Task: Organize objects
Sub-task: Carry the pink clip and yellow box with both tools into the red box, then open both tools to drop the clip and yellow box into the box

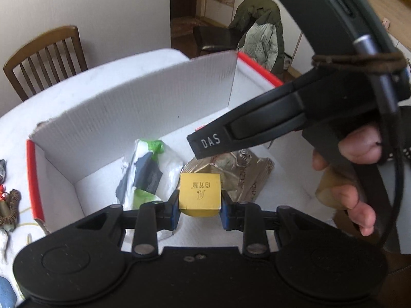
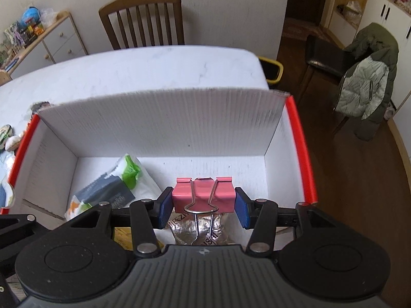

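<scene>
Left wrist view: my left gripper (image 1: 199, 205) holds a small gold box (image 1: 200, 192) with printed characters, its blue-padded fingers (image 1: 175, 211) pressed against the box's two sides. The box hangs above the floor of a white corrugated box (image 1: 143, 97) with red-trimmed rims, which stands on the white marble tabletop (image 1: 15, 125). Beneath and beyond the gold box lie a crinkled gold foil packet (image 1: 246, 177) and, to its left, a white and green wrapped packet (image 1: 149, 172), both on the box floor. My right hand (image 1: 352, 174) and the body of the tool it carries cross the upper right of this view. Small loose items (image 1: 9, 205) lie on the tabletop outside the box's left wall.

Right wrist view: my right gripper (image 2: 203, 206) clamps a pink binder clip (image 2: 203, 195) between its blue fingers (image 2: 242, 211), wire handles pointing toward the camera. The clip is held over the near right part of the box interior (image 2: 276, 159), directly above the foil packet (image 2: 195, 228). The white and green packet (image 2: 108, 192) lies toward the near left of the floor. A wooden chair (image 2: 143, 18) stands behind the far tabletop edge; a coat (image 2: 367, 77) hangs over another chair at right.
</scene>
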A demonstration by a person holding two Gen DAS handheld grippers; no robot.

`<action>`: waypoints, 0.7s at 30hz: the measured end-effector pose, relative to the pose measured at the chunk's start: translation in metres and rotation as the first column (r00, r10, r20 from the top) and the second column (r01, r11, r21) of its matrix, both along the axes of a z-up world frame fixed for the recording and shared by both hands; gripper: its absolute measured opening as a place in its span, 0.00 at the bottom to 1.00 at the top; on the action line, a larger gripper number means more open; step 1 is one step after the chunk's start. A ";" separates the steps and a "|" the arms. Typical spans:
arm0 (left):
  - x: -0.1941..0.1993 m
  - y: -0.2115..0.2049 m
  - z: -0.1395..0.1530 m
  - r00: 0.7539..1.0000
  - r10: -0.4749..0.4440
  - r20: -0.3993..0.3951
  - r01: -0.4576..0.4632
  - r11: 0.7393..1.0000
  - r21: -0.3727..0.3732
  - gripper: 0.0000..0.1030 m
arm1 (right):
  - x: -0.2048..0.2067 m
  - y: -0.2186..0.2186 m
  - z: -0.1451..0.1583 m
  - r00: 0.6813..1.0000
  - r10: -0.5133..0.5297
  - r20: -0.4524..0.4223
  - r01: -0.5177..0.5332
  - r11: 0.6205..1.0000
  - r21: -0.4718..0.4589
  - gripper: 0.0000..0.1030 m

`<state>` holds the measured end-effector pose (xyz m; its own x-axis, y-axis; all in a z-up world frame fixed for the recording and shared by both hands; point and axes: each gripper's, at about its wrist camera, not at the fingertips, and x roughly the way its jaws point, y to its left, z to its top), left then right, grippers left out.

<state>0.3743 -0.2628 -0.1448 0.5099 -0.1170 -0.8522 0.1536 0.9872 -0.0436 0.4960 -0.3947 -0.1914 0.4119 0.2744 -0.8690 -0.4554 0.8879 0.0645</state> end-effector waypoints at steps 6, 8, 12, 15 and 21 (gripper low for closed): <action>0.007 0.003 -0.011 0.999 0.017 -0.038 -0.017 1.000 0.000 0.28 | 0.003 0.001 -0.005 1.000 0.016 -0.013 -0.016 1.000 -0.001 0.47; 0.008 0.002 -0.011 0.999 0.017 -0.041 -0.017 1.000 0.005 0.28 | 0.004 0.001 -0.005 1.000 0.017 -0.018 -0.017 1.000 0.000 0.47; 0.010 0.000 -0.011 0.998 0.019 -0.058 -0.019 1.000 0.007 0.29 | 0.007 0.002 -0.005 1.000 0.018 -0.024 -0.018 1.000 0.000 0.48; 0.014 -0.003 -0.010 0.998 0.016 -0.061 -0.015 1.000 0.016 0.33 | 0.008 0.002 -0.003 0.999 0.025 -0.026 -0.025 1.000 0.003 0.48; 0.015 -0.008 -0.006 0.998 0.012 -0.056 -0.011 1.000 0.015 0.50 | 0.007 0.001 0.003 1.000 0.025 -0.017 -0.025 1.000 0.011 0.48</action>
